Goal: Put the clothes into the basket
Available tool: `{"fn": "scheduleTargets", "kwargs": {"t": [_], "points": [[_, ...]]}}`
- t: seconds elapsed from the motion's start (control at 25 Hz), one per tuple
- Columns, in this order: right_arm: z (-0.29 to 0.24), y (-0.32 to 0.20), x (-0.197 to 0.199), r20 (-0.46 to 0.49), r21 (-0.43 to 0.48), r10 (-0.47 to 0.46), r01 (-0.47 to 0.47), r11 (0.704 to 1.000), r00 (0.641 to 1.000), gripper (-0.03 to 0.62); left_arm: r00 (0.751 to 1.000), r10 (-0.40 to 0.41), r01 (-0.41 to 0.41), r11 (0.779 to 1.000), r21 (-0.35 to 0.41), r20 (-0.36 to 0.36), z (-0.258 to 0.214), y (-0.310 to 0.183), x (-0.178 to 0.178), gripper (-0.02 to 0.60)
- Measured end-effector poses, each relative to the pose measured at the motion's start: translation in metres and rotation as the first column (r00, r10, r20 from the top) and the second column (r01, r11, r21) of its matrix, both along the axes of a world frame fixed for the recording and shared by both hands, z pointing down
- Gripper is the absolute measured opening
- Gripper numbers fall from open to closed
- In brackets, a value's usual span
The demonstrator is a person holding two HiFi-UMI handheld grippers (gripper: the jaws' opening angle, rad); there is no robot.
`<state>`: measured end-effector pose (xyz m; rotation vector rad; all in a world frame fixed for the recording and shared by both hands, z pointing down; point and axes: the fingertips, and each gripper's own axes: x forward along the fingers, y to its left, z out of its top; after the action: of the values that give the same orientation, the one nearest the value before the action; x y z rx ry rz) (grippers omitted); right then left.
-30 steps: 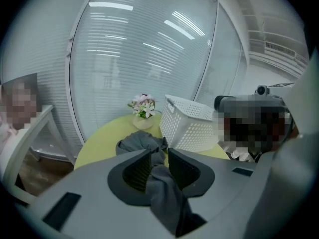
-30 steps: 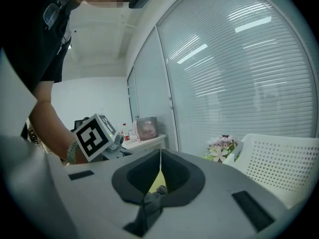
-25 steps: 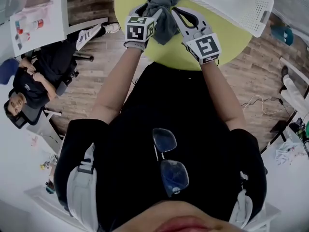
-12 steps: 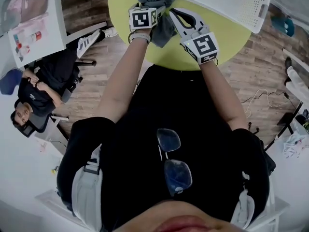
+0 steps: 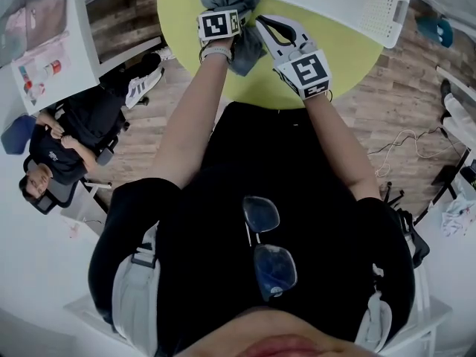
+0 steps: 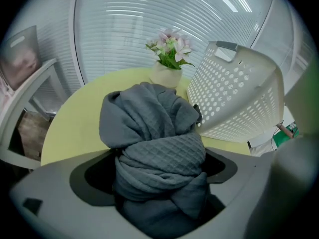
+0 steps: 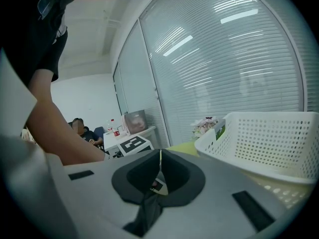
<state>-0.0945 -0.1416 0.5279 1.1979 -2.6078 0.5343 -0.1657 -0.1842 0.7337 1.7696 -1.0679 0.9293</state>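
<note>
Left gripper point(image 6: 159, 176), its jaws just opened wide, straddles the grey clothes point(image 6: 149, 118); right gripper point(image 7: 159, 158) pinches them shut.

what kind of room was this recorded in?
Probably an office or lab: a glass wall with blinds, a person seated beside a white desk, and cables loose on the wood floor.

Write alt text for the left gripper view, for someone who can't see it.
A bundled grey garment sits between the jaws of the left gripper, which have just been opening, on a yellow-green table. A tilted white basket stands to its right, a flower pot behind.
</note>
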Motion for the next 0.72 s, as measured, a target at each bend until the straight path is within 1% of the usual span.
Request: {"fn": "scheduleTargets", "kwargs": {"t": [0.12, 0.28, 0.52, 0.72], "points": [[0.004, -0.001, 0.002, 0.011, -0.014, 0.002, -0.002, 1.000, 1.000, 0.026, 1.000, -0.004, 0.004, 1.000, -0.005, 0.008, 0.008, -0.002, 0.000, 0.505], [0.008, 0.000, 0.008, 0.053, -0.065, 0.024, -0.021, 0.998, 0.998, 0.026, 1.000, -0.005, 0.005, 1.000, -0.006, 0.012, 0.011, -0.003, 0.001, 0.505], [0.013, 0.004, 0.016, 0.065, -0.098, 0.049, -0.042, 0.994, 0.997, 0.026, 1.000, 0.001, 0.000, 1.000, 0.007, -0.030, 0.017, -0.007, 0.002, 0.503], [0.016, 0.012, 0.020, 0.064, -0.114, 0.064, -0.056, 0.992, 0.996, 0.026, 1.000, 0.001, -0.001, 1.000, 0.020, -0.017, 0.019, -0.007, 0.001, 0.502]]}}
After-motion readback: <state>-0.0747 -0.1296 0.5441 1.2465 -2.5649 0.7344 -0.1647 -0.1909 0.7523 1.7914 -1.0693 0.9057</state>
